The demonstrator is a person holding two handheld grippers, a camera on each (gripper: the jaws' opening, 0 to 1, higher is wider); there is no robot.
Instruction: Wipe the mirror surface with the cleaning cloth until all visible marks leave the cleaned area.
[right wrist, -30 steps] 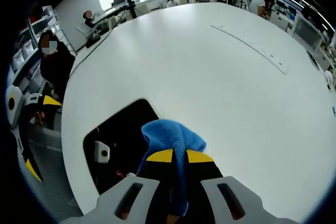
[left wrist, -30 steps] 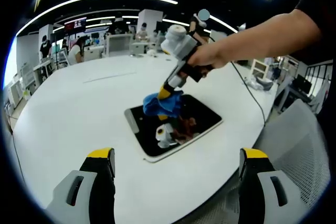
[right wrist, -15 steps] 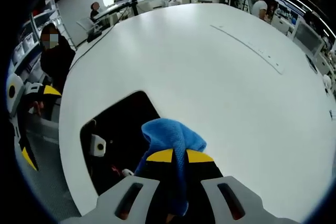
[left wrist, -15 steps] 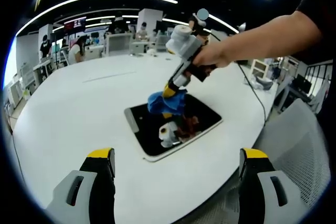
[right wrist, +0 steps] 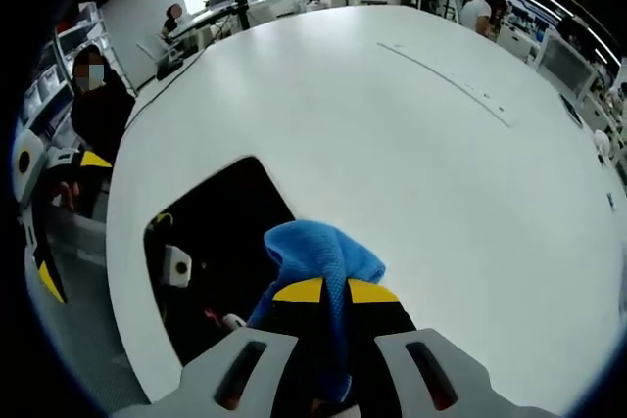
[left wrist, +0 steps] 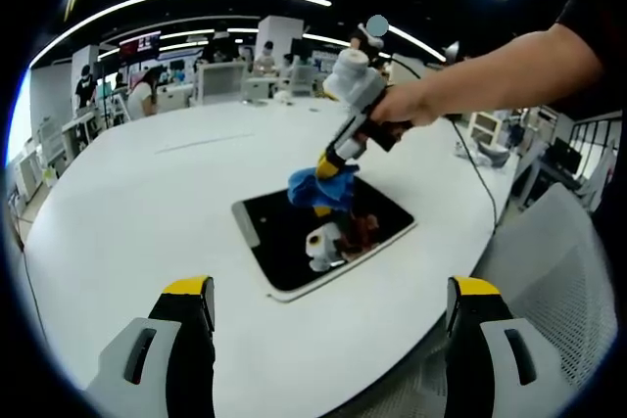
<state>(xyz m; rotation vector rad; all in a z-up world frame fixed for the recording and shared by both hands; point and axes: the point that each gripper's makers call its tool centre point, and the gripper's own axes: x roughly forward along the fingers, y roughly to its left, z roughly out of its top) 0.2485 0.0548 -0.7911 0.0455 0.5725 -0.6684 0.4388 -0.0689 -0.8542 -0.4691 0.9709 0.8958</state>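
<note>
A flat rectangular mirror [left wrist: 284, 242] with a pale frame lies on the white table [left wrist: 127, 212], its dark glass reflecting the gripper above it. My right gripper [left wrist: 331, 160], held by a hand, is shut on a blue cleaning cloth [left wrist: 318, 191] and presses it onto the far right part of the glass. In the right gripper view the blue cloth [right wrist: 318, 254] bulges out from between the shut yellow-tipped jaws of the right gripper [right wrist: 335, 291], with the mirror [right wrist: 211, 242] to the left. My left gripper [left wrist: 328, 301] hovers open near the table's front edge, holding nothing.
The round white table has wide bare room left of the mirror. A grey mesh chair [left wrist: 558, 271] stands at the right edge. A cable [left wrist: 470, 168] trails across the table's right side. Desks, monitors and people fill the room behind.
My right gripper has slid the cloth across the glass toward the mirror's far right side. The left gripper has stayed put.
</note>
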